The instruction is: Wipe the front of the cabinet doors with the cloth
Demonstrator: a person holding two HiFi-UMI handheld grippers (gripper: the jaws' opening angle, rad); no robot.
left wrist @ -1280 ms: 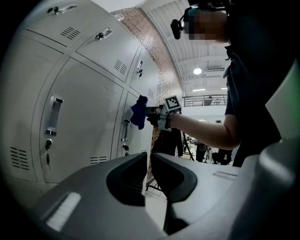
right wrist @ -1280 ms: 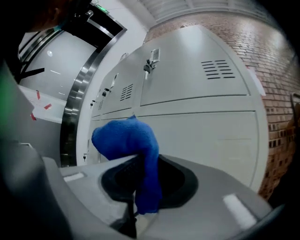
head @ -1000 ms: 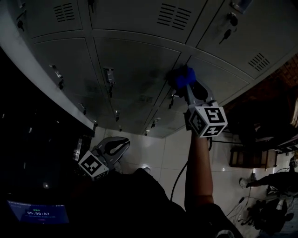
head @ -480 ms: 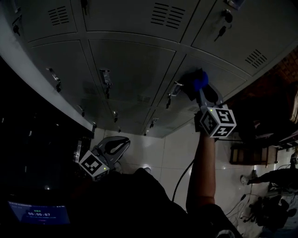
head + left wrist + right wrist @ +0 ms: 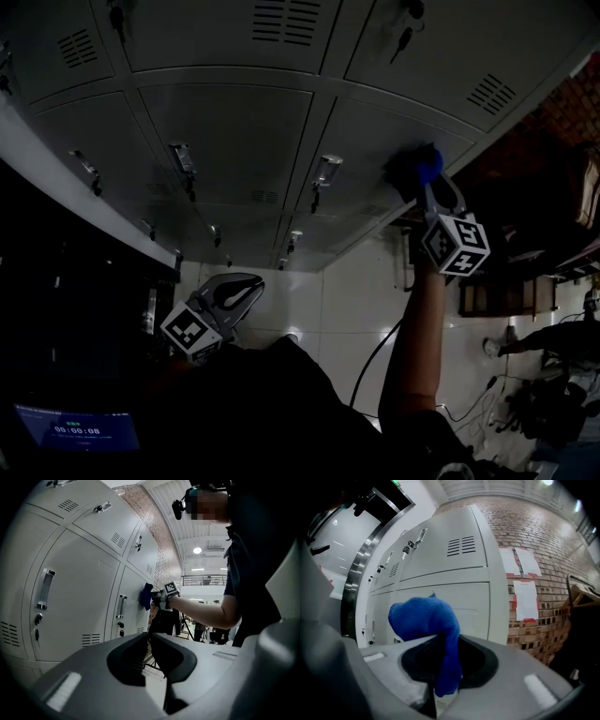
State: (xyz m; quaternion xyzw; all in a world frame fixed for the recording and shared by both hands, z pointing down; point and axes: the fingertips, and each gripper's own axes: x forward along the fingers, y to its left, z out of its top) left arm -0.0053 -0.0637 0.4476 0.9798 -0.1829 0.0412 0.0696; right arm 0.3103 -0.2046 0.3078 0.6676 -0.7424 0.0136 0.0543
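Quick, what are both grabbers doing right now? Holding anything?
Left gripper: closed, nothing between its jaws.
Right gripper: closed on the blue cloth.

Brick wall, paper notices, tiled floor

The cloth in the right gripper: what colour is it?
Plain bright blue; the cloth shows best in the right gripper view.

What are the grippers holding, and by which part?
The right hand-held gripper pinches the blue cloth by one hanging fold; the rest bunches beyond the jaws. The left hand-held gripper holds nothing.
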